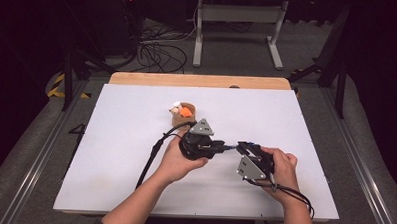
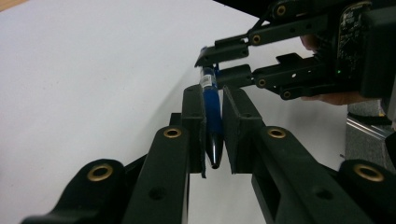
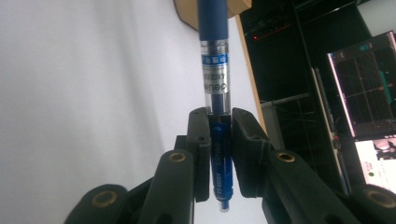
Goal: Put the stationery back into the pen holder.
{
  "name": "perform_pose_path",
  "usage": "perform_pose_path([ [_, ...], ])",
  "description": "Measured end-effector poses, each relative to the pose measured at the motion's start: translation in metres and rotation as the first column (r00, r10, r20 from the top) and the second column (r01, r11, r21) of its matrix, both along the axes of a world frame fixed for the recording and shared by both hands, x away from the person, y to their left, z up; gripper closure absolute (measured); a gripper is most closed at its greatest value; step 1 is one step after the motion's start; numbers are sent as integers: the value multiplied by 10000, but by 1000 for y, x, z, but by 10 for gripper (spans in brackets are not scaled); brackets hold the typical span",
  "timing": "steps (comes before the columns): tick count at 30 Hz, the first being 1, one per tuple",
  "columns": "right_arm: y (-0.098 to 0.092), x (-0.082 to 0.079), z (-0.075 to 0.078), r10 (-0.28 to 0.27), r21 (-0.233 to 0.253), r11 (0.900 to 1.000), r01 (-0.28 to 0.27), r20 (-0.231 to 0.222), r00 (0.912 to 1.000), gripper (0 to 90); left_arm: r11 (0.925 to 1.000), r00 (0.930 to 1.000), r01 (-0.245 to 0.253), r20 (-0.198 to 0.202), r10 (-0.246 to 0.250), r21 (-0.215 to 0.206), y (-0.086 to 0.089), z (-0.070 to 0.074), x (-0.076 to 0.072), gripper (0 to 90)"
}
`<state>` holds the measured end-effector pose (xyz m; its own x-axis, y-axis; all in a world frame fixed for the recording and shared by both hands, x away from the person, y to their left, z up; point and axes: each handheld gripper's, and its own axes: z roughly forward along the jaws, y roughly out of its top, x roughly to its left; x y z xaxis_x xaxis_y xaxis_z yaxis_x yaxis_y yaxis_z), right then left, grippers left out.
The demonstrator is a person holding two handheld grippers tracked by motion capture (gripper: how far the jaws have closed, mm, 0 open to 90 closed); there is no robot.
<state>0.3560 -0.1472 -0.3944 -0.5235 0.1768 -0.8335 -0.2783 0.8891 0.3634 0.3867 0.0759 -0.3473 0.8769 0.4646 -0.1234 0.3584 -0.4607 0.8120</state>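
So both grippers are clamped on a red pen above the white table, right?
Not quite: the pen is blue, as the right gripper view shows. Both the left gripper and the right gripper are indeed clamped on it above the white table.

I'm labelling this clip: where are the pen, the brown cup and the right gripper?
pen [image 3: 214, 74], right gripper view, clear barrel with the label.
brown cup [image 1: 180, 119], high view, front wall.
right gripper [image 3: 219, 154], right gripper view, between its fingertips, shut on the pen.
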Motion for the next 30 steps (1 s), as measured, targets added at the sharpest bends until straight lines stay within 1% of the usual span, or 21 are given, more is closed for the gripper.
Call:
perform_pose_path([
  [1, 0, 0, -1, 166, -217, 9996, -172, -275, 9995, 794, 10000, 10000, -11, -2, 11, -58, 0, 0, 0, 797],
  [2, 1, 0, -1, 257, -199, 9995, -265, -400, 9989, 797, 10000, 10000, -16, -9, 16, -76, 0, 1, 1, 795],
  [4, 1, 0, -2, 224, -141, 9996, -231, -477, 9986, 798, 10000, 10000, -8, 24, 8, -47, 1, 1, 1, 791],
  [6, 1, 0, -2, 214, -123, 9997, -220, -490, 9986, 799, 9999, 10000, 6, 88, -5, -126, 2, 1, 2, 773],
  [7, 1, 0, -3, 258, -130, 9996, -266, -582, 9980, 799, 9999, 9999, 15, 166, -13, -142, 2, 2, 2, 749],
  [9, 1, 2, -3, 217, -167, 9996, -227, -602, 9979, 799, 9996, 9996, 53, 268, -46, -285, 4, 3, 1, 703],
  [10, 1, 1, -4, 91, -65, 9999, -95, -595, 9982, 799, 9995, 9994, 80, 339, -70, -295, 4, 3, 1, 696],
  [11, 1, 2, -4, 105, -44, 9999, -108, -656, 9978, 799, 9994, 9993, 86, 367, -73, -343, 5, 4, 1, 675],
  [13, 0, 3, -3, -17, 30, 10000, 19, -663, 9978, 799, 9989, 9990, 69, 451, -48, -465, 6, 5, 1, 623],
  [14, 0, 4, -4, -56, 156, 9999, 67, -692, 9976, 799, 9984, 9987, 51, 514, -22, -556, 6, 5, 0, 594],
  [15, -1, 4, -3, -58, 93, 9999, 65, -693, 9976, 799, 9982, 9982, 84, 599, -48, -598, 7, 6, 0, 573],
  [16, -1, 4, -4, -126, 343, 9993, 153, -748, 9971, 799, 9977, 9978, 87, 655, -44, -668, 8, 7, -1, 552],
  [17, -2, 5, -4, -122, 389, 9991, 153, -789, 9968, 799, 9976, 9975, 60, 704, -12, -688, 8, 7, -1, 530],
  [19, -2, 5, -4, -270, 780, 9964, 324, -689, 9973, 799, 9972, 9970, 28, 769, 29, -741, 10, 8, -1, 493],
  [20, -3, 5, -3, -221, 841, 9960, 292, -837, 9962, 799, 9972, 9968, 34, 797, 26, -752, 11, 8, -1, 472],
  [21, -4, 6, -3, -186, 936, 9953, 266, -860, 9961, 799, 9971, 9963, 51, 855, 14, -755, 12, 8, 0, 448],
  [23, -4, 5, -3, -320, 1196, 9919, 430, -924, 9952, 799, 9962, 9963, 19, 863, 57, -874, 14, 8, -1, 405],
  [25, -5, 6, -3, -273, 1376, 9897, 402, -943, 9952, 799, 9957, 9958, -23, 912, 108, -927, 17, 9, 0, 358],
  [27, -5, 7, -3, -295, 1679, 9847, 461, -998, 9946, 799, 9949, 9950, -100, 983, 199, -1004, 22, 9, 0, 326],
  [30, -5, 8, -2, -246, 1976, 9792, 454, -1064, 9940, 799, 9932, 9930, -216, 1126, 346, -1147, 28, 11, 0, 278],
])
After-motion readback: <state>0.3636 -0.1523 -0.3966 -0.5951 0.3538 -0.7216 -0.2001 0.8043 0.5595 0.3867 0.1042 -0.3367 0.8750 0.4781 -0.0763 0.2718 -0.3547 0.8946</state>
